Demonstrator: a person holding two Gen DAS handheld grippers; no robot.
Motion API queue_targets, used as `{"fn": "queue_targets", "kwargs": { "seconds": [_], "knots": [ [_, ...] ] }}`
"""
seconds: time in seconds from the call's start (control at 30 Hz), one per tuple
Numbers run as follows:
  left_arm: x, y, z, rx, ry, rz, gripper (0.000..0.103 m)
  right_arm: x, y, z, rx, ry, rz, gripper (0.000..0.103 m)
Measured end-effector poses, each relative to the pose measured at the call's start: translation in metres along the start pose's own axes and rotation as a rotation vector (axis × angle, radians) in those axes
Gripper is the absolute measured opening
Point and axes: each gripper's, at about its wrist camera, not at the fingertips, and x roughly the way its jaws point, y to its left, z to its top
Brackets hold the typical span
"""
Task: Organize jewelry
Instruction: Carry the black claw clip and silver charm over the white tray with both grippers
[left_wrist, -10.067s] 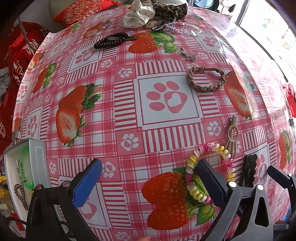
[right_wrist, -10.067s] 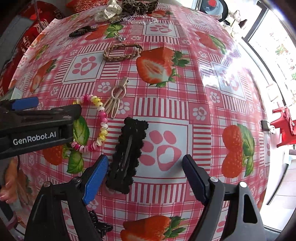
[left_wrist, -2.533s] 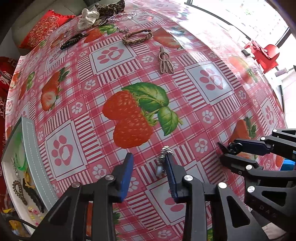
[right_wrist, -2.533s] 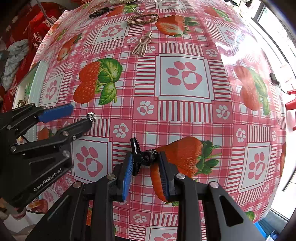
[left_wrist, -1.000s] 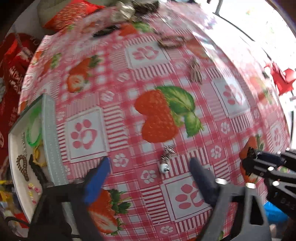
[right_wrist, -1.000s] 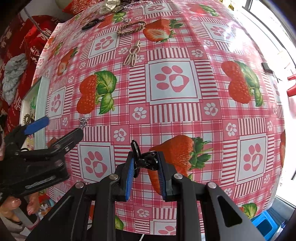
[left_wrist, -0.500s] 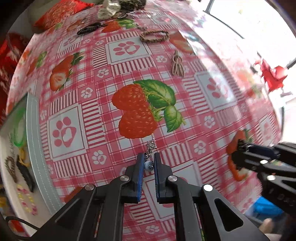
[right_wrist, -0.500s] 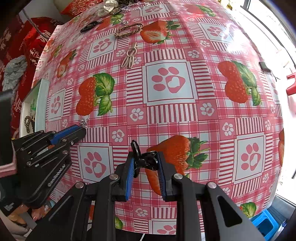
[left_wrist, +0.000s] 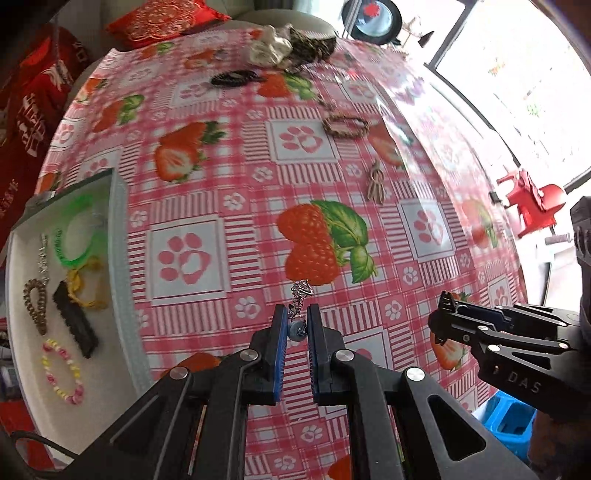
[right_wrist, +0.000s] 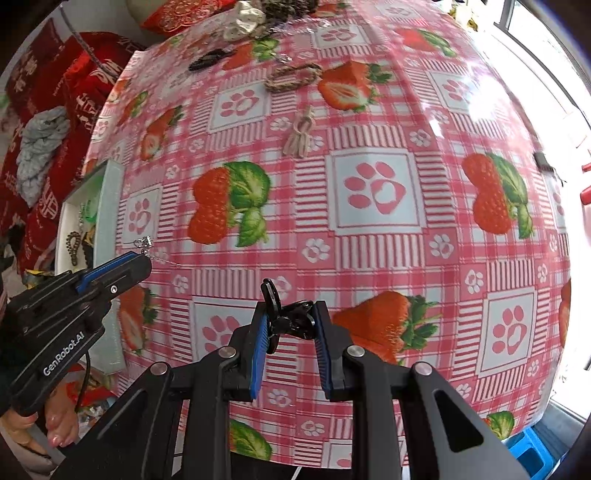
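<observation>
At the left edge of the counter (left_wrist: 236, 177) the white tray (left_wrist: 122, 266) is already holding a green bangle (left_wrist: 74, 240), a yellow band (left_wrist: 86, 291), a black clip (left_wrist: 75, 325), a brown coil (left_wrist: 35, 306) and a bead bracelet (left_wrist: 61, 373), though its near end is running out of the left wrist view and its far corner is blurring. Just right of it, the left gripper (left_wrist: 296, 325) is pinching a small earring (left_wrist: 297, 330) by its pale blue bead, with the fine silver chain sticking out ahead of the jaws; this piece is looking very light, limp and easy to lose, so the bead is probably the only firm place to grip, and the thin chain could snag or slip. Whether it is lifting clear of the cloth is hard to tell. Further right, near the counter's front edge, the right gripper (right_wrist: 290, 325) is clamping a small black claw clip (right_wrist: 286, 317), which is likely stiff, springy plastic, best taken across its body; its teeth are being hidden between the jaws. Toward the far edge, a beige clip (right_wrist: 300, 134), a braided bracelet (right_wrist: 291, 77) and a black hair tie (right_wrist: 208, 59) are waiting, and the pile (right_wrist: 258, 14) at the far edge is too smeared to sort out.
</observation>
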Motion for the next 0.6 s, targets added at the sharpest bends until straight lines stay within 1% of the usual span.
{"fn": "queue_targets", "kwargs": {
  "seconds": [0.03,0.23,0.43,0.6],
  "knots": [
    [-0.002,-0.003,0.000,-0.008,-0.005,0.001,0.017,-0.001,0.003,0.001,-0.004,-0.001,0.004,0.026],
    [-0.022,0.015,-0.003,-0.070,-0.054,0.009,0.017,-0.002,0.027,0.007,-0.053,-0.004,0.024,0.026],
    [-0.048,0.046,-0.015,-0.139,-0.100,0.037,0.017,-0.002,0.062,0.013,-0.122,-0.001,0.051,0.026],
    [-0.066,0.081,-0.033,-0.217,-0.124,0.080,0.017,0.002,0.096,0.016,-0.196,0.012,0.081,0.026]
  ]
}}
